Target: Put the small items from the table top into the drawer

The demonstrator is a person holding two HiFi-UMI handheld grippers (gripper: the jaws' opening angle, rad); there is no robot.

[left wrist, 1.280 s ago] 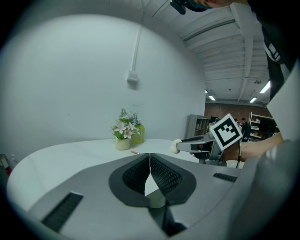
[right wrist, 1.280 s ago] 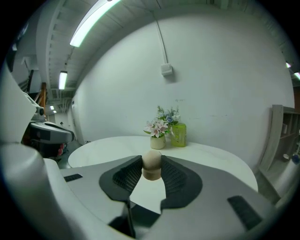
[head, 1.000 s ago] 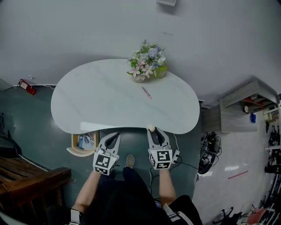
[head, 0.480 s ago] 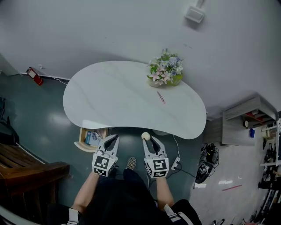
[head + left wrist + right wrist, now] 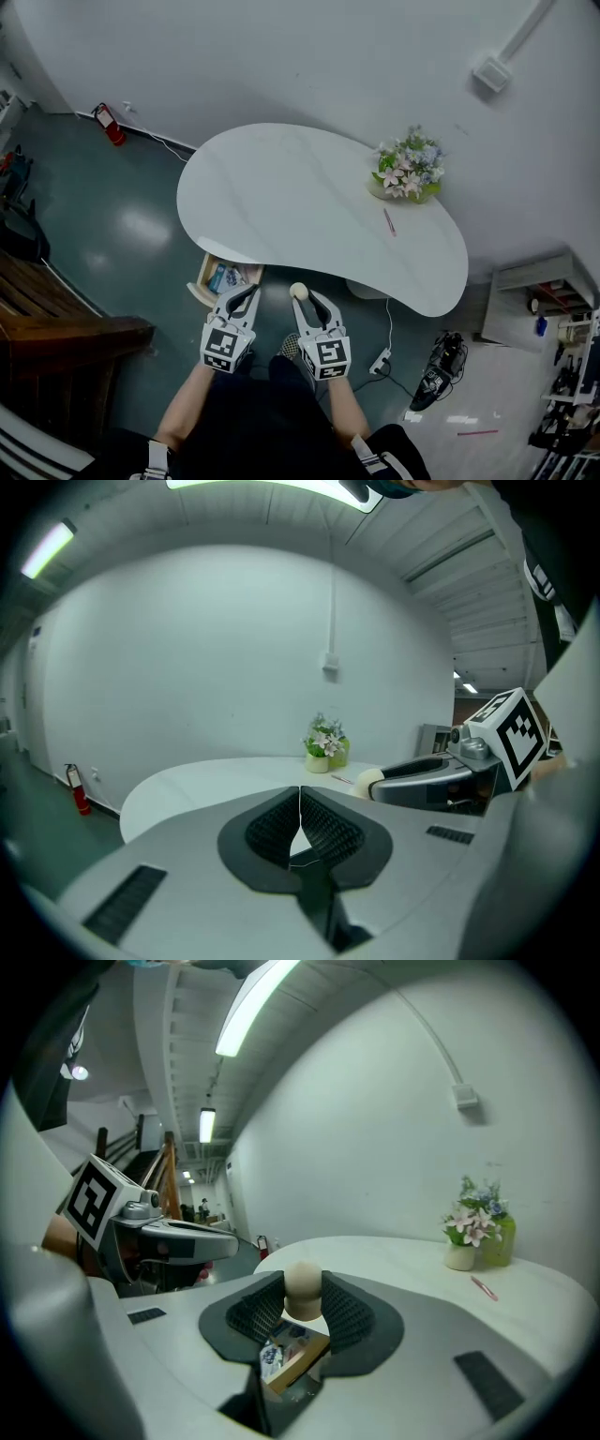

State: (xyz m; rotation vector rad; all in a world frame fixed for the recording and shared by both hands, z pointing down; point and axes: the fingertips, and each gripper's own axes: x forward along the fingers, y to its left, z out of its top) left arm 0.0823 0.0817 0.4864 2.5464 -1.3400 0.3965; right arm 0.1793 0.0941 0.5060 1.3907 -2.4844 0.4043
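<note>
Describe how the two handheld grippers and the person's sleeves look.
Both the left gripper and the right gripper are light grey plastic, each with two long tapering jaws lined with black ribbed pads. Each carries a white cube printed with black square markers. The person wears a dark top whose short sleeves seem to have white trim.

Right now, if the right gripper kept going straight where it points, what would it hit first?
Likely the near edge of the white table, just above the open drawer; depth is unclear, so maybe the drawer instead.
</note>
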